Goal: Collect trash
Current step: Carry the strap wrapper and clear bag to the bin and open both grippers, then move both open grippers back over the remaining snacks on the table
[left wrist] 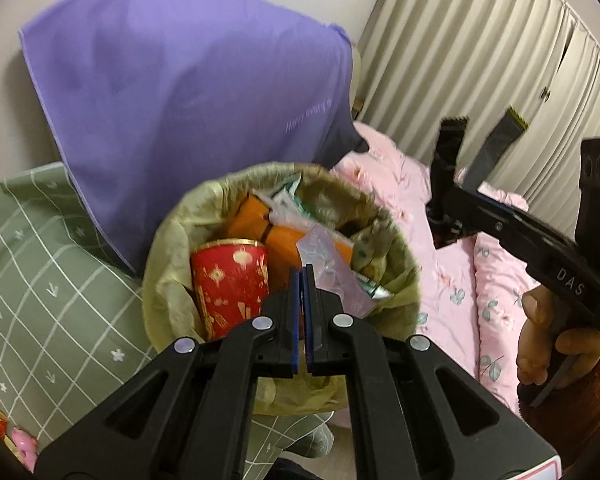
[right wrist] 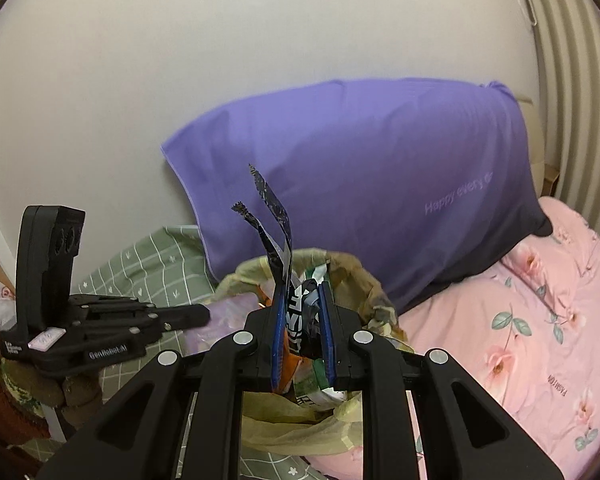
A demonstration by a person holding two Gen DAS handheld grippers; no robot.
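Observation:
A round bin [left wrist: 168, 248] with a yellow-green liner stands on the bed. It holds a red paper cup [left wrist: 230, 280], an orange package [left wrist: 256, 216] and a translucent lilac bag [left wrist: 328, 272]. My left gripper [left wrist: 303, 278] hangs over the bin's near side, shut with nothing between its blue pads. To the right of the bin, my right gripper [left wrist: 458, 194] is shut on a crumpled black wrapper [left wrist: 496, 140] whose strips stick up. In the right wrist view the wrapper [right wrist: 300, 320] sits between the pads of the right gripper [right wrist: 303, 294], with the bin liner [right wrist: 364, 280] just behind and below. The left gripper [right wrist: 198, 316] reaches in from the left.
A purple pillow [left wrist: 188, 92] leans on the white wall behind the bin. A green checked sheet [left wrist: 40, 280] lies to the left and a pink floral quilt [right wrist: 520, 340] to the right. Pleated curtains [left wrist: 480, 60] hang at the far right.

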